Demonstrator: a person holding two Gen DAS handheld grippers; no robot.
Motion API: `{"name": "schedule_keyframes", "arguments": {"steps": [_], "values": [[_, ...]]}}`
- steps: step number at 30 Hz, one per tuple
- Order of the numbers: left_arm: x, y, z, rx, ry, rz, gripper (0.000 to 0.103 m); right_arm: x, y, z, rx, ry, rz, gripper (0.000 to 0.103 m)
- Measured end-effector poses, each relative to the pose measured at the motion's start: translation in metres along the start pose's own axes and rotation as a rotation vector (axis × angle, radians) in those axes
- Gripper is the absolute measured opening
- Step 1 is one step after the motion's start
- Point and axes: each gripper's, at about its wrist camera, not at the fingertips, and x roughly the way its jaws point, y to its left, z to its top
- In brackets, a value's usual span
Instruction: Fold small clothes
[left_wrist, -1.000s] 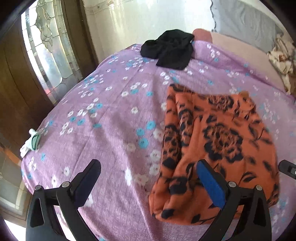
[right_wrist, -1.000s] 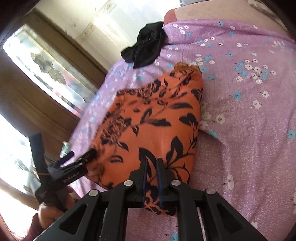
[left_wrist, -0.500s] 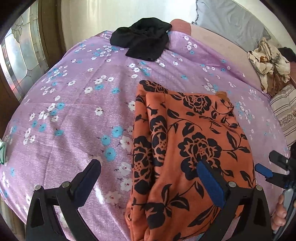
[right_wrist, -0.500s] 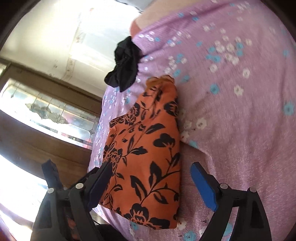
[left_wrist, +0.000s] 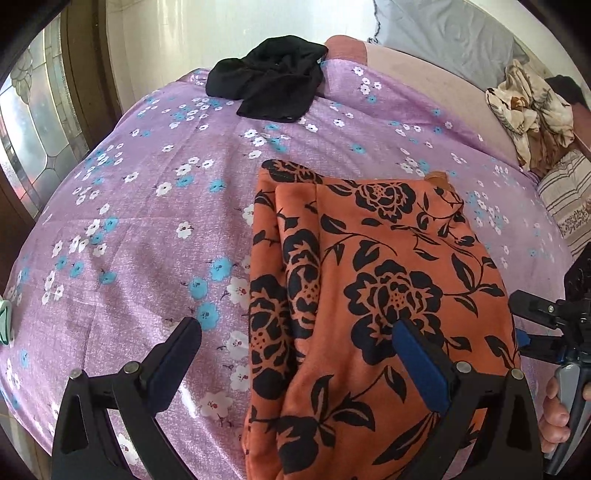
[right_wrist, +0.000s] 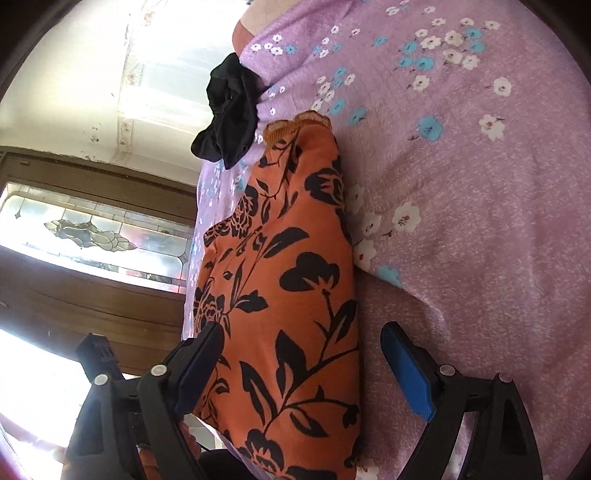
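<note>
You had the orange garment (left_wrist: 376, 306) lying folded on the bed (left_wrist: 140, 236), near its front edge, with the black garment (left_wrist: 269, 90) left well apart at the far end, likely waiting its turn. Your left gripper (left_wrist: 295, 354) hovered with jaws spread and nothing between the pads, straddling the fold's near left edge. A second earlier your right gripper (right_wrist: 303, 365) was pinching the near hem; its jaws had just opened, and it stood spread over the cloth, pads clear, which suggests the fold was finished.
</note>
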Motion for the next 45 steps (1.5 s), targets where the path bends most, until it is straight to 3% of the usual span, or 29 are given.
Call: {"name": "schedule_keyframes", "arguments": {"steps": [18,30,45], "values": [[0.014,-0.009,0.001,0.020,0.047,-0.042,0.103,0.026,0.017,0.005,-0.037,0.019,0.004,0.089],[0.023,-0.006,-0.001,-0.010,0.084,-0.081,0.103,0.037,0.023,0.003,-0.074,-0.001,-0.024,0.080],[0.031,-0.007,-0.002,-0.025,0.110,-0.091,0.103,0.039,0.024,0.003,-0.084,-0.003,-0.035,0.079]]}}
